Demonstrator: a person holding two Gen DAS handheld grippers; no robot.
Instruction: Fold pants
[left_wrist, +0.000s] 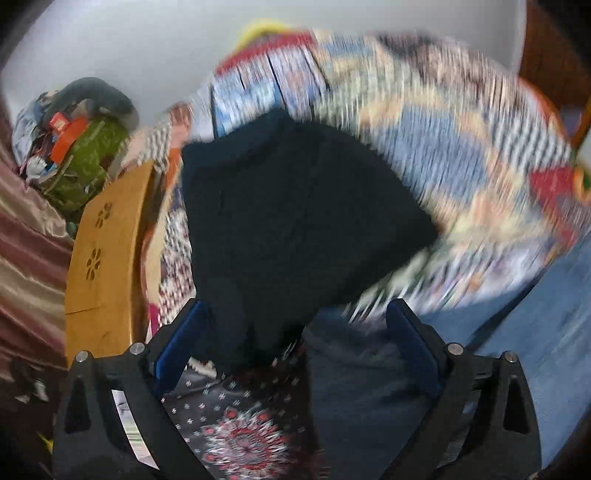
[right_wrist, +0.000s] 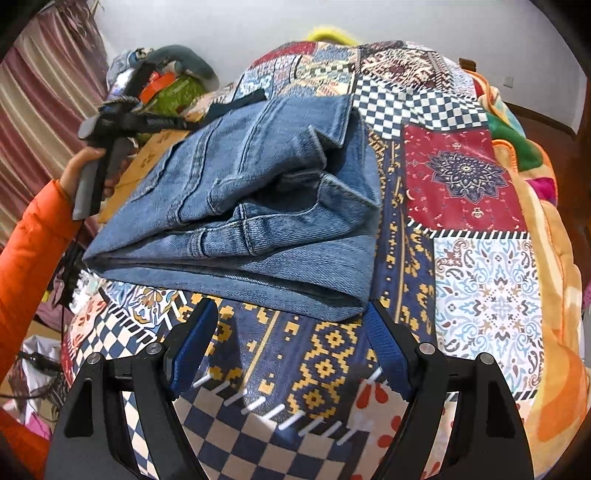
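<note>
No readable text, labels, brands or numbers are showing anywhere; both views are giving only patterns.

Plain white wall (right_wrist: 258, 22) behind a bed covered with a patchwork-print bedspread (right_wrist: 480, 295); an orange blanket (right_wrist: 554, 332) lies along its right edge. Striped maroon curtain (right_wrist: 48, 85) at left, beside a light wooden board with flower cut-outs (left_wrist: 107, 236). Dark wooden skirting (right_wrist: 546, 118) at right.

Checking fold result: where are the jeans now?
Right wrist view: folded jeans lie on the patchwork quilt, just ahead of the open right gripper, near the quilt's left edge.
</note>
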